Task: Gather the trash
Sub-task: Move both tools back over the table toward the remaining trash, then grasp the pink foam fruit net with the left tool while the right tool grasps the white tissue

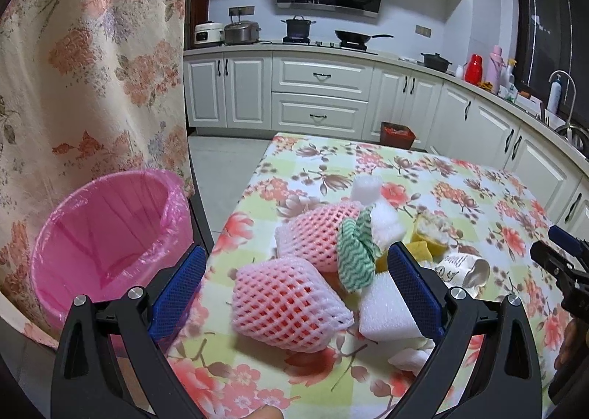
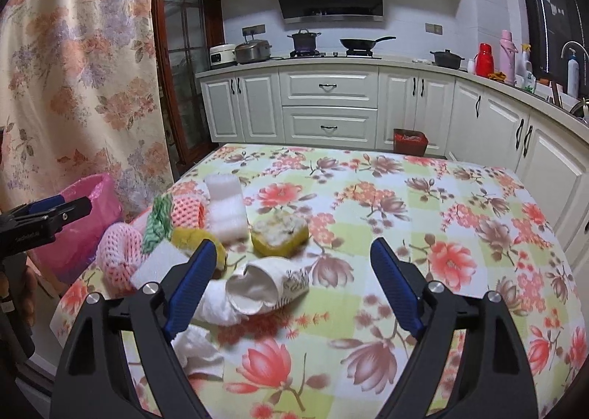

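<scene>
The trash lies heaped at the near left corner of the table's floral tablecloth point(image 2: 423, 198): two pink foam fruit nets point(image 1: 291, 303), a green-and-white striped cloth scrap point(image 1: 355, 253), white foam blocks point(image 1: 386, 312), yellow fruit peel point(image 2: 279, 231), a crumpled paper cup point(image 2: 265, 286) on its side and white tissue point(image 2: 198, 349). Your left gripper point(image 1: 294, 286) hangs over the heap with its jaws wide apart, the nearer net between the blue pads point(image 1: 176, 294) but not pressed by either. Your right gripper point(image 2: 294, 290) has its jaws spread wide too, straddling the paper cup without touching it; whether the left pad brushes the tissue is hard to tell. Just beside the table's left edge stands the bin with its pink liner point(image 1: 106, 235), in front of a floral curtain point(image 1: 92, 69). White kitchen cabinets point(image 2: 327, 110) stand well behind.
</scene>
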